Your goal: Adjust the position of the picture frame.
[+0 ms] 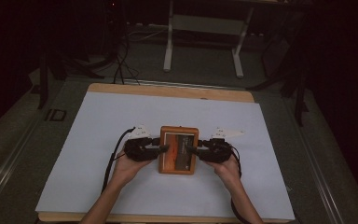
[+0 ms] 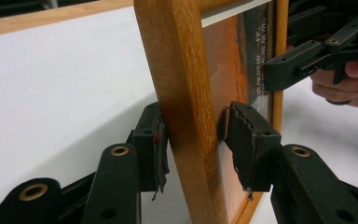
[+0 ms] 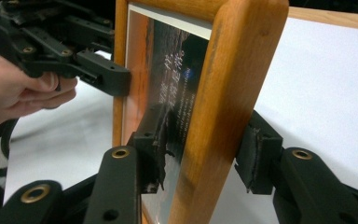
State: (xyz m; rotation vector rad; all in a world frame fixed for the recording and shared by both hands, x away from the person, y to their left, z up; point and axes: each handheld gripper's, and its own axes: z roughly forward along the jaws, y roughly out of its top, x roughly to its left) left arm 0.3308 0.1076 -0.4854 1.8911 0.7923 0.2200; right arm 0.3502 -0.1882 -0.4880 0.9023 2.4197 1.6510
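**Ana:** Picture frame (image 1: pixel 178 150) first, then: where does it sit, and who has hold of it?

**Ben:** It sits near the middle of the white sheet (image 1: pixel 98 140) that covers the wooden table (image 1: pixel 168 90), between the two hands. From the high view I can't tell for sure whether it rests on the sheet or is a little off it. The left gripper (image 1: pixel 163 148) bites its left rail and the right gripper (image 1: pixel 189 150) bites its right rail.

**Ana:** Are the jaws really closed on the wood?

**Ben:** In the left gripper view, yes: the left gripper (image 2: pixel 196 140) has one pad on the outer face of the rail and the other on the glass side, both touching, so it is clamped on the frame (image 2: pixel 182 93). In the right gripper view the right gripper (image 3: pixel 205 154) straddles its rail of the frame (image 3: pixel 233 88) the same way. The inner pad presses the glass side; the outer pad sits just beside the wood, and whether it fully touches is hard to say.

**Ana:** So how far along is the job?

**Ben:** I'd judge the grasping as done: both sides are taken, and the hands are level with each other. What the frame holds, an orange print with a dark panel of small text (image 3: pixel 177 93), faces up toward the camera. Any lifting, standing up or carrying elsewhere is left to do, since the frame lies flat or nearly so in the high view.

**Ana:** Anything to watch?

**Ben:** The inner pads lie on glass, so a hard squeeze looks unwise to me.
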